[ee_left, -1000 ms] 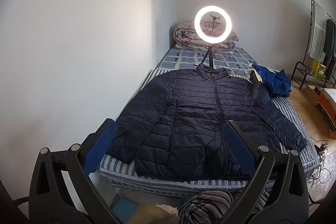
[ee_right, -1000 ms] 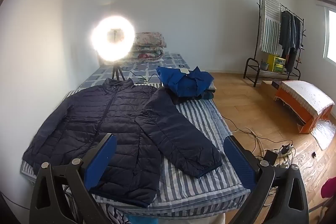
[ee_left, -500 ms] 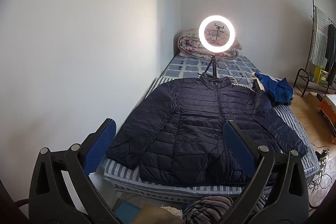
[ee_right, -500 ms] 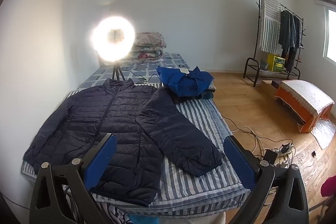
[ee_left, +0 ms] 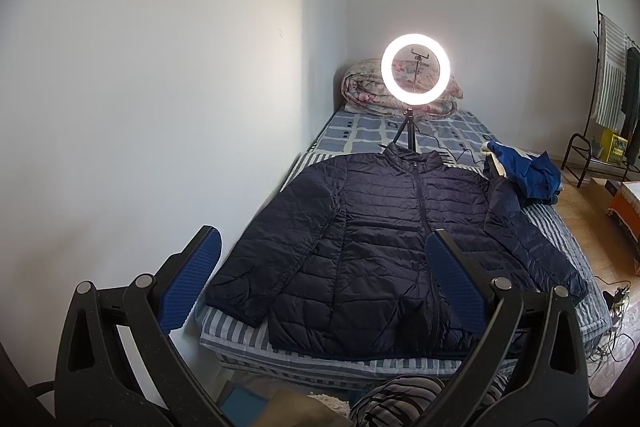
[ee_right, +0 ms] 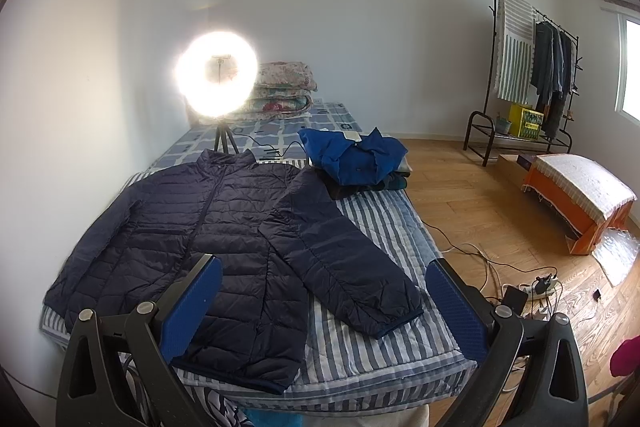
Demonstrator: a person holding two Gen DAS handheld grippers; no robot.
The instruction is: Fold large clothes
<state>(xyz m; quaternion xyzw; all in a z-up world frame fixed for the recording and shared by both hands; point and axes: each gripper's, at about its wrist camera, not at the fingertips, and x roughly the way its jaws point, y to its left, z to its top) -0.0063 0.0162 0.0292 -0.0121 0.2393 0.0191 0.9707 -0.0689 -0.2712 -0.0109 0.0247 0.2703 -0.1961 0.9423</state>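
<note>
A dark navy quilted jacket (ee_left: pixel 384 239) (ee_right: pixel 208 239) lies flat and zipped on the striped bed (ee_left: pixel 560 235) (ee_right: pixel 384 227), collar toward the far wall, both sleeves spread out. My left gripper (ee_left: pixel 320 263) hangs open well short of the jacket's hem, nothing between its blue pads (ee_left: pixel 192 279). In the right wrist view my right gripper (ee_right: pixel 324 295) is also open and empty, held back from the bed's foot, with the jacket's right sleeve cuff (ee_right: pixel 384 311) seen between its fingers.
A lit ring light on a tripod (ee_left: pixel 415 75) (ee_right: pixel 218 73) stands behind the collar. A pile of blue clothes (ee_left: pixel 524 171) (ee_right: pixel 354 157) lies at the bed's right, folded quilts (ee_right: pixel 284 93) at its head. Clothes rack (ee_right: pixel 524 67), orange stool (ee_right: pixel 580 195) and floor cables (ee_right: pixel 536 287) are at right.
The left gripper has drawn back and turned a little left, so the jacket sits smaller and farther right in its view. The right view has barely shifted. Both grippers stay open.
</note>
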